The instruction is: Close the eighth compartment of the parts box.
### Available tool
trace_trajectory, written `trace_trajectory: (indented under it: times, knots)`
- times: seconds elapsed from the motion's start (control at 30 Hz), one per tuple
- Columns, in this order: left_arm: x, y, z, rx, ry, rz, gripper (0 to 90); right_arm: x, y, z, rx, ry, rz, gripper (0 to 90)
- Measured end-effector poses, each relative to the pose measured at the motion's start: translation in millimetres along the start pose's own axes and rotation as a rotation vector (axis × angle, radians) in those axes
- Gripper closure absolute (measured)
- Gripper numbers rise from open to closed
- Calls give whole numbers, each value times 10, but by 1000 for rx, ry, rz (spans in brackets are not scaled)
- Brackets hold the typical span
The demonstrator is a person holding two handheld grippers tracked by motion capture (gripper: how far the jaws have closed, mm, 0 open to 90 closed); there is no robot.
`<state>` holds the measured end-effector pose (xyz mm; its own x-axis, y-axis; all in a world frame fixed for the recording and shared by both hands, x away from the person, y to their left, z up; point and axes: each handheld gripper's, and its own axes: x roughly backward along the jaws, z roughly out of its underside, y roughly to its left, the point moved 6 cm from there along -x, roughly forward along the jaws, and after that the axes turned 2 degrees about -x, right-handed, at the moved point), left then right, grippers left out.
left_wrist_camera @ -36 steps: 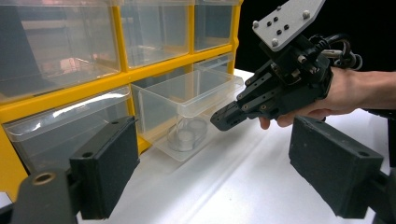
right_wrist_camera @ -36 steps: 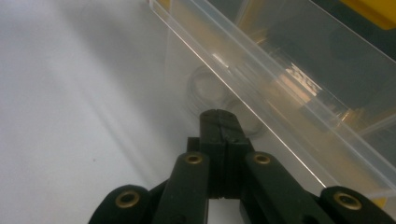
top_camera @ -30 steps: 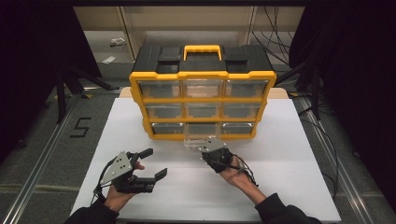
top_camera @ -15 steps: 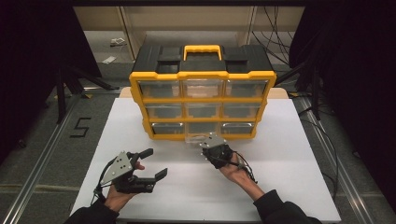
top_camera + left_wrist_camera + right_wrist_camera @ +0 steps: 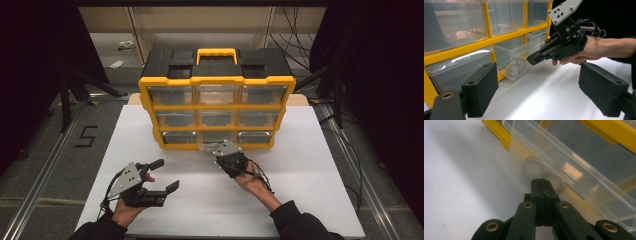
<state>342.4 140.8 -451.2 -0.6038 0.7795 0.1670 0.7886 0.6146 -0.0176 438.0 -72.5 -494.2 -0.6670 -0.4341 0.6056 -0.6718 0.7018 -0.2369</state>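
Right tongs push the drawer
Right tongs (image 5: pixel 220 151), pressed together, nudge the clear drawer (image 5: pixel 517 58) at twelve o'clock; left tongs (image 5: pixel 162 176) wait spread.

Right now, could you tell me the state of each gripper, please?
Left gripper: open, holding nothing, above the white table.
Right gripper: jaws shut together, nothing visible between them, at the front of the pulled-out clear drawer.
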Motion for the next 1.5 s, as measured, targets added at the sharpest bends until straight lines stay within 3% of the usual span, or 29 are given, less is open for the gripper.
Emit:
trace_trajectory:
  times: [1.5]
  knots:
    - [-1,-4,-1,2,-4,0,157,-229,-179,-85,-24,-17,50,900]
